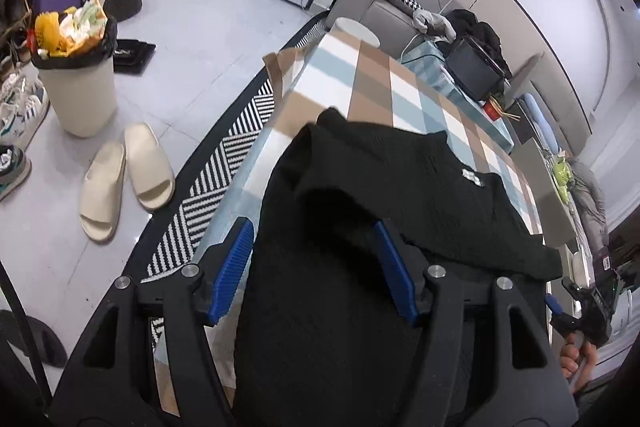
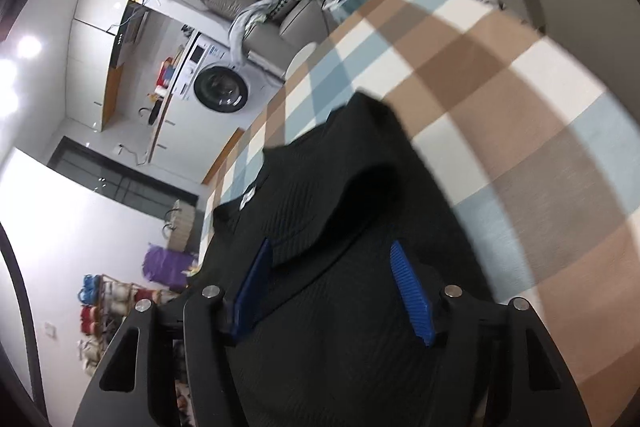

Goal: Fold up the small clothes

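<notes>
On the bench (image 1: 360, 75) covered with a checked brown, blue and white cloth, a small black ribbed knit garment (image 1: 400, 179) is spread, its white label (image 1: 472, 177) showing near the neckline and one flap already doubled over the body. The left gripper (image 1: 316, 239) is seen released, its blue ribbed pads (image 1: 236, 267) parted with black fabric lying between them but not pinched; the right gripper (image 2: 332, 259) is likewise released over the same garment, its pads apart. A risk can be judged from this: the raised fold near the left gripper may be dragged open if a pad snags the loose knit as it is withdrawn, and the hem hanging toward the near edge could be pulled off the bench. The garment's near portion is cut off by the gripper bodies in both views, and the right wrist view is blurred, so the fold's edges cannot be made out.
</notes>
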A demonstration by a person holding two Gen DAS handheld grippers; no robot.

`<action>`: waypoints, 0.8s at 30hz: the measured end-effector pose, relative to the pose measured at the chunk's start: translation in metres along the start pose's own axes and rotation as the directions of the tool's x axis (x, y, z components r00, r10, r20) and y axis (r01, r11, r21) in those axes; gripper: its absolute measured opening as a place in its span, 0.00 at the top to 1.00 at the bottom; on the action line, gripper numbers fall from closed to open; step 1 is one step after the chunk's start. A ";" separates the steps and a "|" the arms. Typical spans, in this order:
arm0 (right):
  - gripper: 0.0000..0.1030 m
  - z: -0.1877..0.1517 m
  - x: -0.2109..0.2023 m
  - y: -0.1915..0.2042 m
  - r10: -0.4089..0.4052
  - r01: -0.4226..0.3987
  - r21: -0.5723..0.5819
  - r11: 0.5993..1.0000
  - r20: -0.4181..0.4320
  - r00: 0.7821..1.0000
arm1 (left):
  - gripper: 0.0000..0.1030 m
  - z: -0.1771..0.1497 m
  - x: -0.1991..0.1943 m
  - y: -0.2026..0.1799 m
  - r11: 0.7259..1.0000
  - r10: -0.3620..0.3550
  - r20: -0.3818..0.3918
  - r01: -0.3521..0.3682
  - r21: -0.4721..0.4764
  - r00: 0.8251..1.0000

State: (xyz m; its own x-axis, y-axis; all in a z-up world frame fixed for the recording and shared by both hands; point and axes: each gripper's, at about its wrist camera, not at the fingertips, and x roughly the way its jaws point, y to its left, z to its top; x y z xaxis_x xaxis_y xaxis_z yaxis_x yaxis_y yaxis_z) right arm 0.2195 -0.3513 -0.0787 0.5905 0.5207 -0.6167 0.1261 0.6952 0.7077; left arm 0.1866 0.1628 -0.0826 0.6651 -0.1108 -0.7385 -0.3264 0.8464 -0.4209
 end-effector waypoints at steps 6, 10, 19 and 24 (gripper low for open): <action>0.39 0.009 0.025 0.006 -0.033 0.034 -0.019 0.999 0.047 0.998 | 0.58 0.006 0.018 0.006 1.000 -0.015 0.018 0.015 -0.028 1.000; 0.70 0.022 0.030 0.010 -0.064 0.066 -0.012 0.998 0.114 0.991 | 0.95 0.021 0.026 -0.006 0.999 -0.039 0.035 0.039 0.014 0.999; 0.95 0.071 0.053 0.024 -0.038 0.025 0.066 0.997 0.204 0.978 | 0.97 0.079 0.035 -0.019 0.999 -0.049 0.127 0.049 0.003 0.991; 0.83 0.098 0.052 0.027 -0.097 0.073 0.100 0.992 0.258 0.961 | 0.49 0.102 0.042 -0.020 0.998 0.056 0.118 -0.053 -0.032 0.991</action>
State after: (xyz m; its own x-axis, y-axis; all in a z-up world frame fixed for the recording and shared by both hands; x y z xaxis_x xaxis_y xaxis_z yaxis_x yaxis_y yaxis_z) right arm 0.3316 -0.3540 -0.0580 0.7612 0.3050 -0.5724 0.2478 0.6787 0.6913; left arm 0.2900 0.1949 -0.0518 0.7204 -0.0006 -0.6936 -0.3826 0.8337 -0.3981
